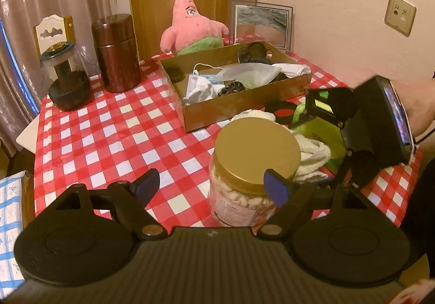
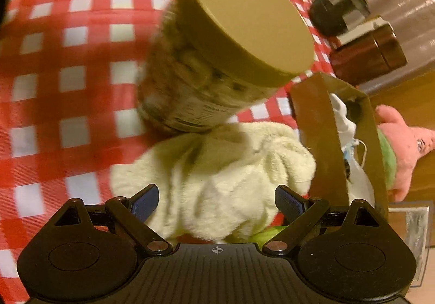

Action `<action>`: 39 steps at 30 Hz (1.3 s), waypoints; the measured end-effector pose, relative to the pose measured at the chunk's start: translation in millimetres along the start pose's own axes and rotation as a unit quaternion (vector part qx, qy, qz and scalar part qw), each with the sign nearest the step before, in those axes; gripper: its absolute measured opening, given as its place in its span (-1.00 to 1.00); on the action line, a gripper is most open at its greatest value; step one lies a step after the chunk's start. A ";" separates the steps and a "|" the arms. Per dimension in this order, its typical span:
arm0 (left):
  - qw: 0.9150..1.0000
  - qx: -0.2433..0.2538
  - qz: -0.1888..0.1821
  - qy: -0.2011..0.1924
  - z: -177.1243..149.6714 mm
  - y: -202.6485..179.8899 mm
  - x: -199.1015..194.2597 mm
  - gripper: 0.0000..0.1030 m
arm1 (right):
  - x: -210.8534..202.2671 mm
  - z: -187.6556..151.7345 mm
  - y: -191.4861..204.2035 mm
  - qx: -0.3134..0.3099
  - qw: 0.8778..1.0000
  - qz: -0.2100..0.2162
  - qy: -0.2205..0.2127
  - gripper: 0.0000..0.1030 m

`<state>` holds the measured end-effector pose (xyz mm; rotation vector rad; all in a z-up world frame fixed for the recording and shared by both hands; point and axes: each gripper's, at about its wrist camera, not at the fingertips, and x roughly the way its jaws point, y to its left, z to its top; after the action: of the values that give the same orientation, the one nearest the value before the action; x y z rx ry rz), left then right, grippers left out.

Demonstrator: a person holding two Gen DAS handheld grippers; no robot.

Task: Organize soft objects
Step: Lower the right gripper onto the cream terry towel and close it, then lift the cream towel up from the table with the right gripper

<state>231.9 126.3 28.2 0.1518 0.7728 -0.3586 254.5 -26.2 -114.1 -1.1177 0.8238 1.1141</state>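
We are at the pick-up step: our right gripper (image 2: pixel 216 202), jaws wide, straddles the cream towel (image 2: pixel 217 176) by the cardboard box (image 1: pixel 236 102), and next must close on it, while our left gripper (image 1: pixel 212 184) waits wide and empty near the jar (image 1: pixel 252 168).

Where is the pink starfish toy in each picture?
Left wrist view: the pink starfish plush sits at top centre, behind the cardboard box.
Right wrist view: the plush pokes in at the right edge, lying sideways in the picture, past the same box.
Shared landmark: the gold-lidded jar on the red checked tablecloth.
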 end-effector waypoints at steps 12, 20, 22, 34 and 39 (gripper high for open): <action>1.000 -0.011 -0.013 -0.013 1.7 5.6 4.7 0.59 | 25.7 7.0 -42.8 -0.046 0.999 0.028 -0.003 0.78; 1.000 -0.019 -0.014 -0.017 1.6 12.7 6.5 0.59 | 47.5 7.0 -82.5 -0.029 0.994 0.103 -0.008 0.93; 1.000 -0.018 -0.013 -0.016 1.1 13.9 7.5 0.59 | 51.1 7.5 -86.7 -0.021 0.992 0.126 -0.004 0.93; 1.000 -0.023 -0.017 -0.006 3.6 14.2 7.7 0.59 | 36.9 7.0 -87.9 0.041 0.987 0.156 0.000 -0.44; 1.000 -0.017 -0.019 0.001 11.7 10.0 2.6 0.59 | 3.4 -4.1 -82.2 0.061 0.990 0.126 -0.030 -0.48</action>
<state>245.0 131.9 34.7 0.1059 0.7850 -0.3810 334.7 -33.4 -96.6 -0.8911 0.9923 1.2804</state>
